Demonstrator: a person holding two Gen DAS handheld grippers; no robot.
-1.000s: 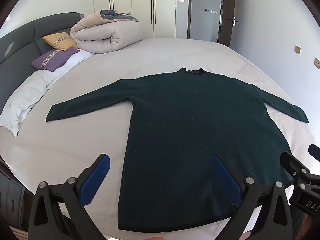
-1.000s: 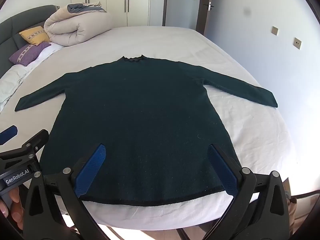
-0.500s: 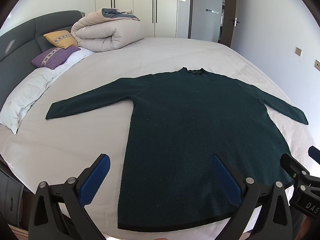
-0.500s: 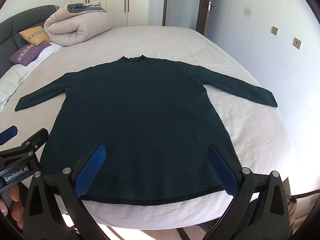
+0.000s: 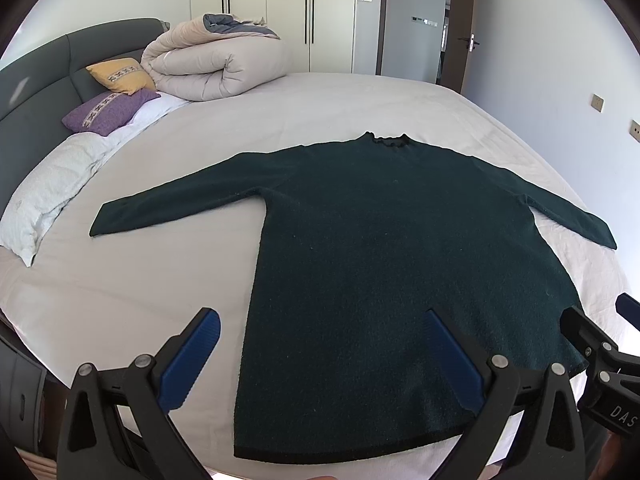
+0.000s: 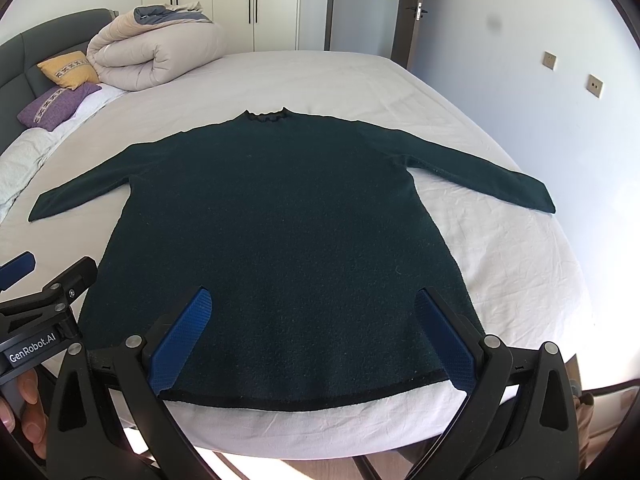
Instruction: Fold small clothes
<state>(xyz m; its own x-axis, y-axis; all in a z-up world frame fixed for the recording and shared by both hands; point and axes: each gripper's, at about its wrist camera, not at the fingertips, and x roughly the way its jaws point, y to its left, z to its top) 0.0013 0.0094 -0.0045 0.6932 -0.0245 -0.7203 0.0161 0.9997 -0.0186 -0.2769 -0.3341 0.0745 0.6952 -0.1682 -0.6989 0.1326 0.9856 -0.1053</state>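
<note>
A dark green long-sleeved sweater (image 5: 392,248) (image 6: 276,220) lies flat on the white bed, collar away from me, both sleeves spread out, black-trimmed hem at the near edge. My left gripper (image 5: 320,320) hovers open above the hem's left corner, holding nothing. My right gripper (image 6: 314,300) hangs open over the hem's right half, also empty. Each gripper shows at the side of the other's view: the right gripper (image 5: 600,344), the left gripper (image 6: 44,280).
A rolled beige duvet (image 5: 216,64) with a yellow cushion (image 5: 120,74) and a purple cushion (image 5: 108,110) sits by the grey headboard (image 5: 36,92) at far left. White pillows (image 5: 48,192) line the left side. The bed's near edge (image 6: 320,428) drops to the floor.
The left wrist view has tilted up slightly, so the duvet and cushions sit a little lower in frame. The sweater and the right gripper have not moved.
</note>
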